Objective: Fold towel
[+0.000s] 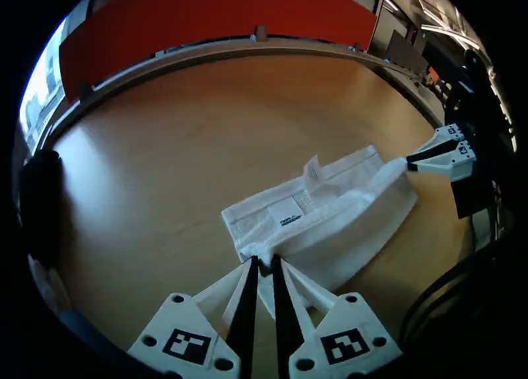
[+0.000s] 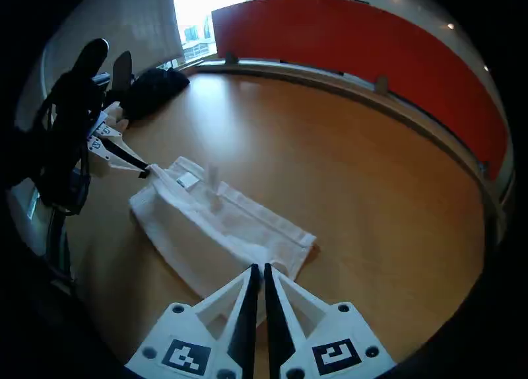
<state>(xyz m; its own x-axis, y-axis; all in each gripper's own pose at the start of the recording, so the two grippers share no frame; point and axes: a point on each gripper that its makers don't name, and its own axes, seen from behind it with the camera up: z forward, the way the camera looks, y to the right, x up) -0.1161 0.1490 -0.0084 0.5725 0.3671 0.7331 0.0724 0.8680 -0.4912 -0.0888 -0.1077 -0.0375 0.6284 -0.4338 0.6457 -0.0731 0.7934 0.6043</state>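
White towel (image 1: 330, 214), orange-brown wood table (image 1: 198, 128), red wall panel (image 1: 198, 16), black bag (image 2: 155, 88)

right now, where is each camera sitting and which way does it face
left gripper view: rides the left claw, low over the table, facing along the towel toward the right claw.
right gripper view: rides the right claw, facing along the towel toward the left claw and window.
shared: towel, table, red panel, both claws.

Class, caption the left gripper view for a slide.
A white towel on a wooden table, pinched at opposite ends by left tool and right tool.
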